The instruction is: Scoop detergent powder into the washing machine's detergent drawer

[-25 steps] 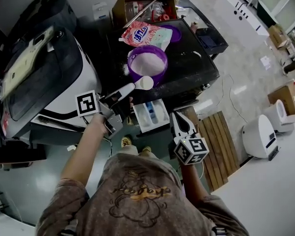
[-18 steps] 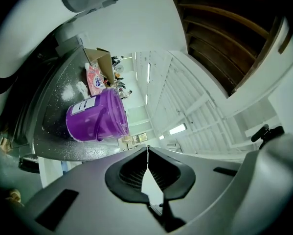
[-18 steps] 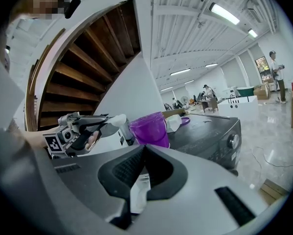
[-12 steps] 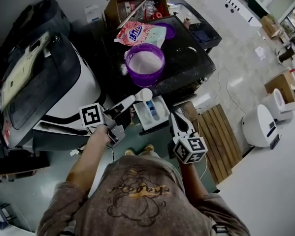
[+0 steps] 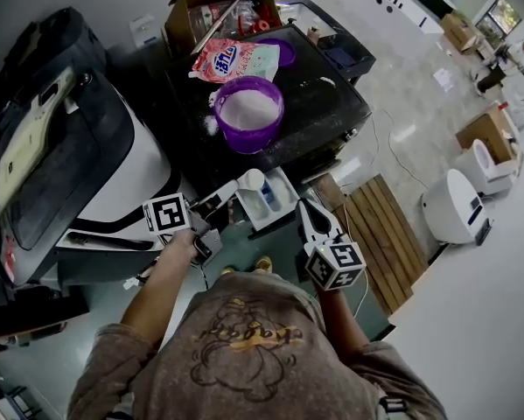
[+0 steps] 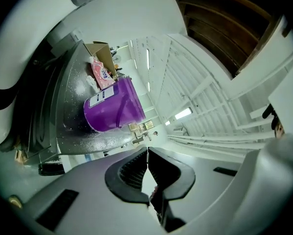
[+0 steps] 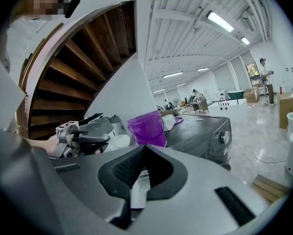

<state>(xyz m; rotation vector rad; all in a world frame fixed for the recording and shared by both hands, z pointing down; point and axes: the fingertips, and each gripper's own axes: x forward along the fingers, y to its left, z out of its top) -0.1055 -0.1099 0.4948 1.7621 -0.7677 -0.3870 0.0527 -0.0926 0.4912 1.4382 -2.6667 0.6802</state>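
Holding the loaded scoop over the drawer

Left gripper (image 5: 211, 203) is clamped on the handle of the scoop (image 5: 237, 186), which runs up and to the right, its powder-filled bowl above the left part of the open detergent drawer (image 5: 255, 213). Right gripper (image 5: 306, 210), jaws together and empty, hangs just right of the drawer.

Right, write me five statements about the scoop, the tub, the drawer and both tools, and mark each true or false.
1. The left tool carries the scoop. True.
2. The scoop hangs over the purple tub. False: it is at the open detergent drawer, apart from the tub.
3. The purple tub is empty. False: it holds white powder.
4. The right tool is shut with nothing in it. True.
5. The detergent bag lies on the dark top, beside the tub. True.
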